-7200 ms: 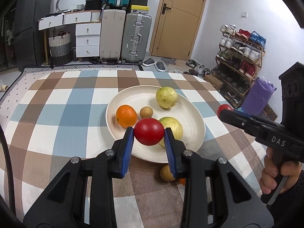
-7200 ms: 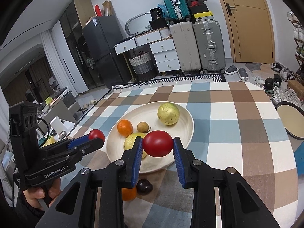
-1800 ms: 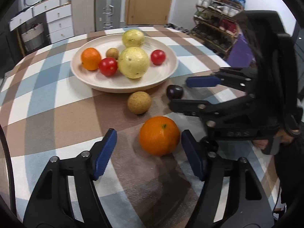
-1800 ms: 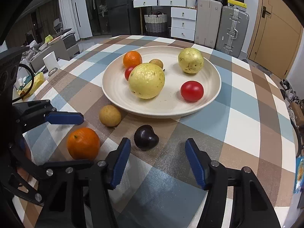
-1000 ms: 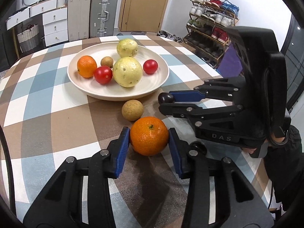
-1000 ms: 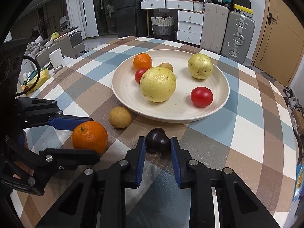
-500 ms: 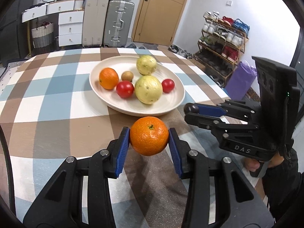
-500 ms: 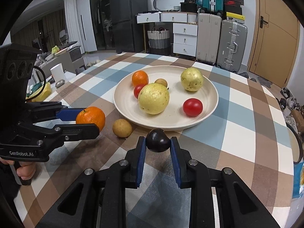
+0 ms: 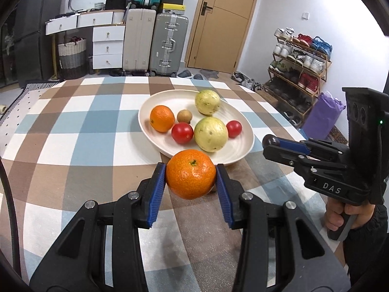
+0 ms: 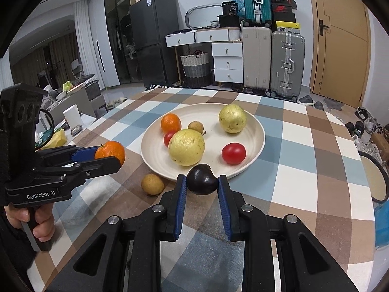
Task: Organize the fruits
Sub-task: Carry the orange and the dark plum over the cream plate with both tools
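Fruit is carried in both grippers at once: the orange (image 9: 190,177) is clamped between the blue pads of the left gripper (image 9: 191,178), and the dark plum (image 10: 202,178) is pinched tight in the right gripper (image 10: 202,182), both lifted clear of the checked surface (image 9: 73,146). The plate (image 9: 245,155) lies straight ahead of both sets of fingers, just beyond the held fruit, so a short forward carry looks to be all that is needed. Its near rim is closer to the right gripper, judging by the right wrist view. A free patch is seen at the plate's near right, beside the small tomato (image 10: 233,153). One small brown fruit (image 10: 152,184) is left on the surface by the rim; in the left wrist view it is hidden behind the orange.
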The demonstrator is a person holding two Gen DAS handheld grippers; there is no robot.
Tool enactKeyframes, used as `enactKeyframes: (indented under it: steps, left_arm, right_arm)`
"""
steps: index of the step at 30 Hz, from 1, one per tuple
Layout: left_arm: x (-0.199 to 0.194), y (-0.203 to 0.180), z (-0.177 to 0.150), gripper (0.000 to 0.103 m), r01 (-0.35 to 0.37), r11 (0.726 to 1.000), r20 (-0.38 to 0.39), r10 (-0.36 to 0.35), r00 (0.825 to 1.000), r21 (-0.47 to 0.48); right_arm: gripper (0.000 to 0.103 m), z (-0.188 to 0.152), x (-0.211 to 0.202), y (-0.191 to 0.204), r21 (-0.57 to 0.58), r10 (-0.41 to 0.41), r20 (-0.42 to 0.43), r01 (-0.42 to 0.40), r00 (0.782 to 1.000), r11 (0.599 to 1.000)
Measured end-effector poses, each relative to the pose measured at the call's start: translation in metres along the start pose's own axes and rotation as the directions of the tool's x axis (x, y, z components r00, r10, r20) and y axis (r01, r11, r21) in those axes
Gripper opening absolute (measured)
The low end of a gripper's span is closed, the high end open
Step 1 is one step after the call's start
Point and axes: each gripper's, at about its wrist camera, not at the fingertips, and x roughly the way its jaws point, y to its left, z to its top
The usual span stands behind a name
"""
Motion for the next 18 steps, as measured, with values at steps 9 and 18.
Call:
enactKeyframes:
  steps: [9,18]
  left_arm:
    - [0.001,0.009,0.012,0.038,-0.035,0.999,0.009,0.036,0.999,-0.034]
    - [0.002,0.010,0.040,0.038,-0.047,0.998,0.052,0.049,0.997,-0.033]
  right_arm:
    - [0.026,0.015,-0.005,-0.005,0.041,-0.029,0.017,0.028,0.999,0.999]
    - [0.026,0.042,-0.004,-0.009,0.058,-0.048,0.032,0.046,0.998,0.997]
